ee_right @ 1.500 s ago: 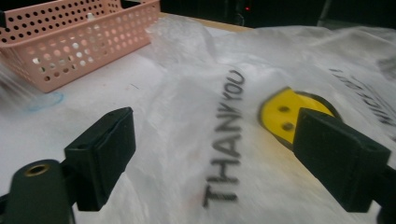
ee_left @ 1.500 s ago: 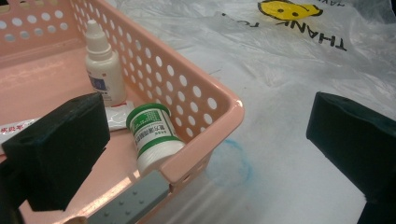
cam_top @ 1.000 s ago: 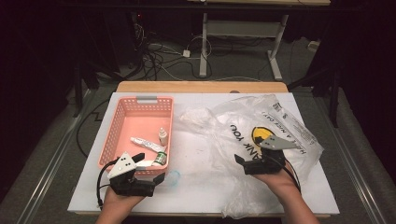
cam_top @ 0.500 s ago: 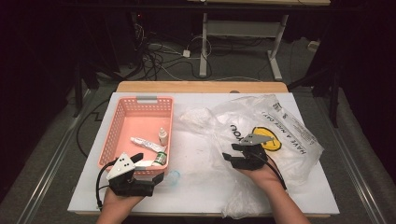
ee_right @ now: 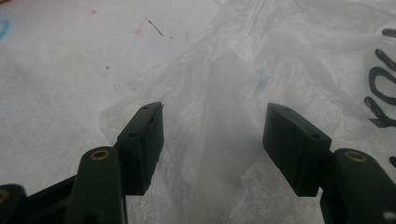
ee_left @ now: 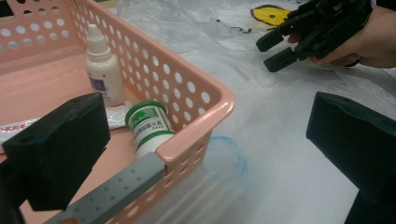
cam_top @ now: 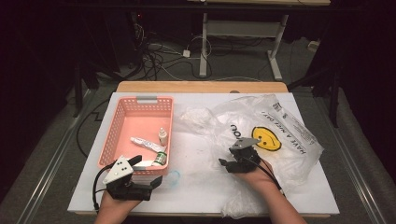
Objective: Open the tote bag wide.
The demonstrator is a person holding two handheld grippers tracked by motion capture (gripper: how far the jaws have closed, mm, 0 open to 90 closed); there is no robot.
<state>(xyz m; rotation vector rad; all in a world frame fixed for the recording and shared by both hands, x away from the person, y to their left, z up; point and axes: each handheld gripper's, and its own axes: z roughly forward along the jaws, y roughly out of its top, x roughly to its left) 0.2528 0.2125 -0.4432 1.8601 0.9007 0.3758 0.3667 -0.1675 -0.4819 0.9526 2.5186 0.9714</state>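
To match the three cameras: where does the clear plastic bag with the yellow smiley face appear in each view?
High view: the plastic bag is spread over the table's right half, under the right gripper.
Left gripper view: top, from centre to right edge, behind the right gripper.
Right gripper view: centre and right, a fold between the open jaws.
Shared landmark: the bag's black lettering.

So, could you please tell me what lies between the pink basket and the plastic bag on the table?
A bare stretch of white table, seen in the high view; the left tool view shows a faint blue ring drawn beside the pink basket, short of the plastic bag.
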